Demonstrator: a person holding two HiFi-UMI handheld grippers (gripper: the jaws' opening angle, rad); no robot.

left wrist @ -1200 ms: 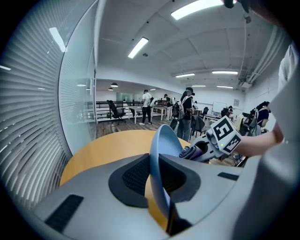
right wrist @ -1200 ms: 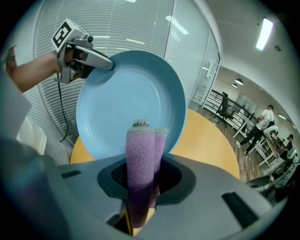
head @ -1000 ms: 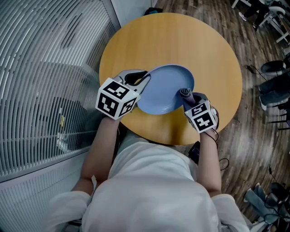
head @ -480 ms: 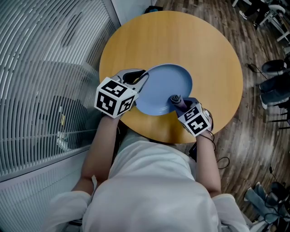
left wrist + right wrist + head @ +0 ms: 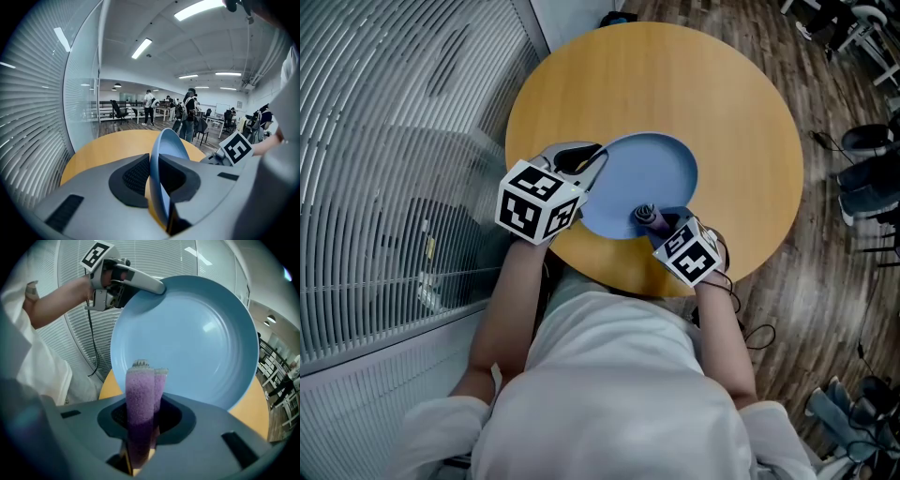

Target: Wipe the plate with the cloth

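A blue plate (image 5: 647,173) is held tilted over the round wooden table (image 5: 722,103). My left gripper (image 5: 591,167) is shut on the plate's left rim. In the left gripper view the plate (image 5: 165,145) runs edge-on between the jaws of the left gripper (image 5: 155,176). My right gripper (image 5: 656,225) is shut on a rolled purple cloth (image 5: 646,216), whose tip lies against the plate's near part. In the right gripper view the cloth (image 5: 140,394) stands up from the jaws in front of the plate's face (image 5: 192,333), and the left gripper (image 5: 129,280) shows at the plate's upper left rim.
A glass wall with blinds (image 5: 384,141) runs along the left. Office chairs (image 5: 867,178) stand on the wooden floor at the right. The table's far half shows bare wood. Several people (image 5: 190,112) and desks are in the room beyond.
My right gripper has slid the cloth leftward along the plate's near side, from the right rim toward the middle. The left gripper and the plate have stayed put.
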